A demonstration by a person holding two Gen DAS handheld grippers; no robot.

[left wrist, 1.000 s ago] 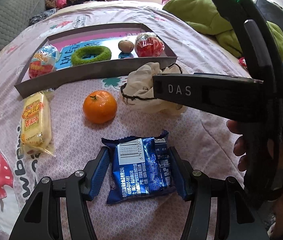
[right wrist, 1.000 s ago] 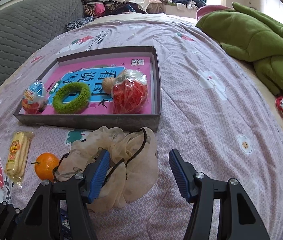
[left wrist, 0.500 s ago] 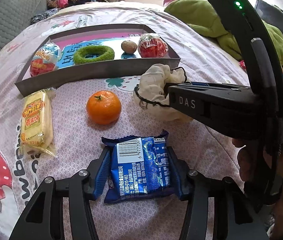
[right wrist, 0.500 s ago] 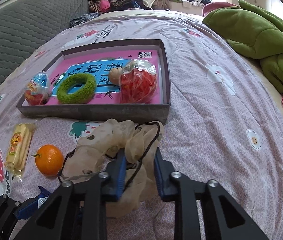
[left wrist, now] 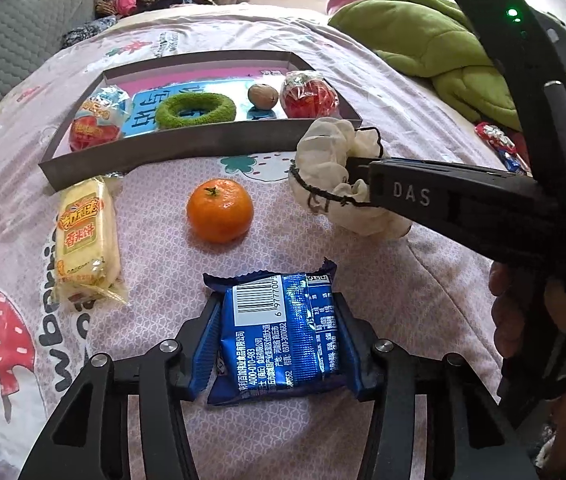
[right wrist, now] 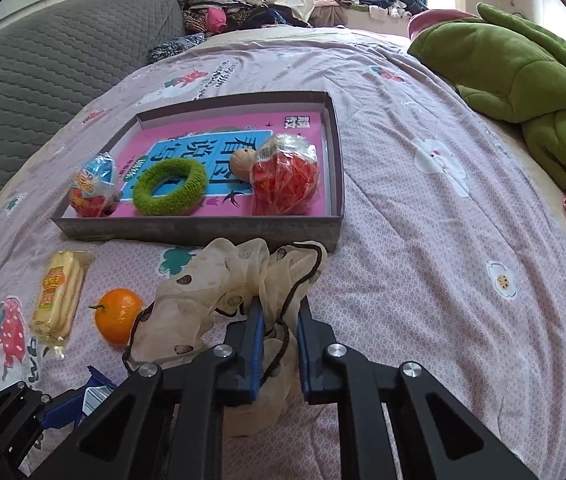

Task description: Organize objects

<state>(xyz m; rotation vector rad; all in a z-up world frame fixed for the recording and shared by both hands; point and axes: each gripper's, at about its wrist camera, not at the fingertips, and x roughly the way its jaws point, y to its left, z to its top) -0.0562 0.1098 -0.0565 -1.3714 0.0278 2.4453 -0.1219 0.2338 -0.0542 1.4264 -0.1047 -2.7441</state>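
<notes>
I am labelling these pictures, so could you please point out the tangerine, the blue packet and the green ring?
tangerine (left wrist: 220, 216), left wrist view, middle of its peel
blue packet (left wrist: 279, 332), left wrist view, middle of its printed back
green ring (right wrist: 170, 187), right wrist view, its near rim

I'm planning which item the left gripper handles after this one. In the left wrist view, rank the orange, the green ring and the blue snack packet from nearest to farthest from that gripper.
1. Blue snack packet: between the left gripper fingers.
2. Orange: on the bedspread, just ahead.
3. Green ring: inside the tray, farthest.
</notes>
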